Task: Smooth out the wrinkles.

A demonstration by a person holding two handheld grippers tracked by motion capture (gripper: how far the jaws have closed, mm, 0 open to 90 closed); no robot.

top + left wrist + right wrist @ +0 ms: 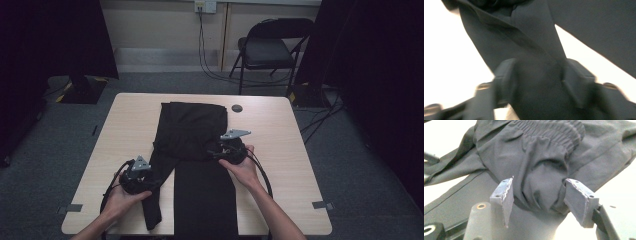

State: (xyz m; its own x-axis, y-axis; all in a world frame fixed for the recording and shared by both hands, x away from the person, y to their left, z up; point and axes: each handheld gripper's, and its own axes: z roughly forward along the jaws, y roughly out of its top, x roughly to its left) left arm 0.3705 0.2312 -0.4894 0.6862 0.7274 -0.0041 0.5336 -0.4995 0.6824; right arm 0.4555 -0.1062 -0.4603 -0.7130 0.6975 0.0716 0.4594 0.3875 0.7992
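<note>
So basically the black trousers (192,150) lie lengthwise down the middle of the table (280,130), long axis running away from the person, with the waistband end folded back over the legs around mid-table. That folded bunch sits right at the right gripper (231,150), so the right hand is clearly the nearer one to it; in the right gripper view the elastic waistband (549,131) is just beyond the jaws, and a hump of cloth pokes up between them. Those jaws stand partway open with fabric in the gap, but the pads don't seem to be squeezing it. The left gripper (137,180) is at the near left trouser leg (534,82), jaws about half open, astride the leg without a firm pinch, as far as the blur lets me tell.
</note>
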